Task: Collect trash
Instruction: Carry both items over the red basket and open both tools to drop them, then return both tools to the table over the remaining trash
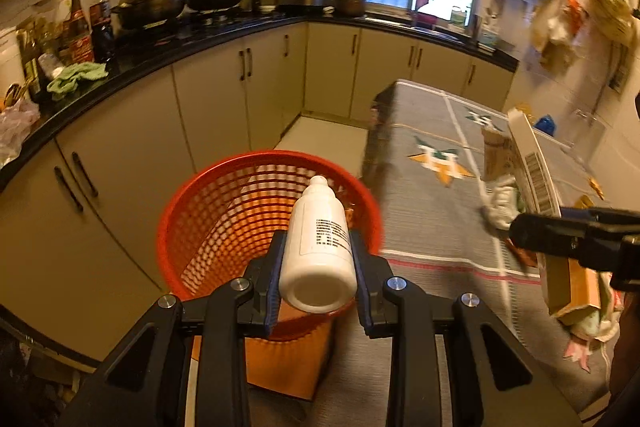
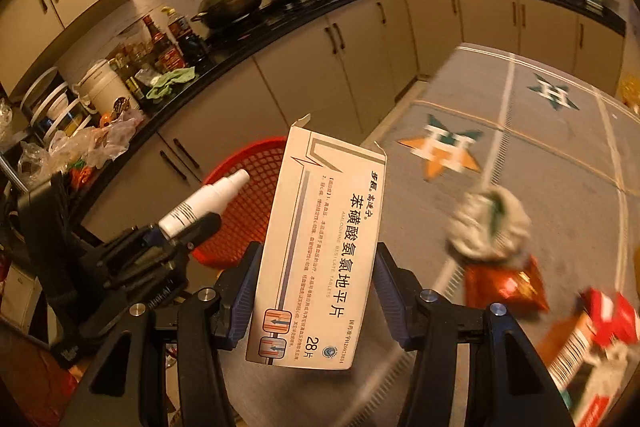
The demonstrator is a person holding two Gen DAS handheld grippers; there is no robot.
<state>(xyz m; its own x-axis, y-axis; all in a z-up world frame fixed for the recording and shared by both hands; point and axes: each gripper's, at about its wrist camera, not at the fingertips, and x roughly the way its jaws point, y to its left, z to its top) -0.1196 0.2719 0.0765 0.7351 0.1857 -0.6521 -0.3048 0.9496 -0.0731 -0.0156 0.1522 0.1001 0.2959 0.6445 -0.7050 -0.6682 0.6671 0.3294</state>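
My left gripper [image 1: 318, 259] is shut on a white plastic bottle [image 1: 320, 247], held over the rim of the red mesh trash basket [image 1: 208, 211]. The bottle [image 2: 204, 201] and the left gripper [image 2: 180, 231] also show in the right wrist view, in front of the basket [image 2: 248, 195]. My right gripper [image 2: 316, 275] is shut on a flattened white medicine box [image 2: 320, 251], held upright just right of the basket. The box [image 1: 532, 171] and right gripper [image 1: 532, 239] show at the right of the left wrist view.
A grey patterned cloth covers the table [image 2: 540, 131]. On it lie crumpled paper [image 2: 488, 223], an orange wrapper [image 2: 504, 283], a red packet [image 2: 612, 315] and a carton [image 2: 576, 355]. A black kitchen counter [image 1: 160, 63] with pots runs along the left and back.
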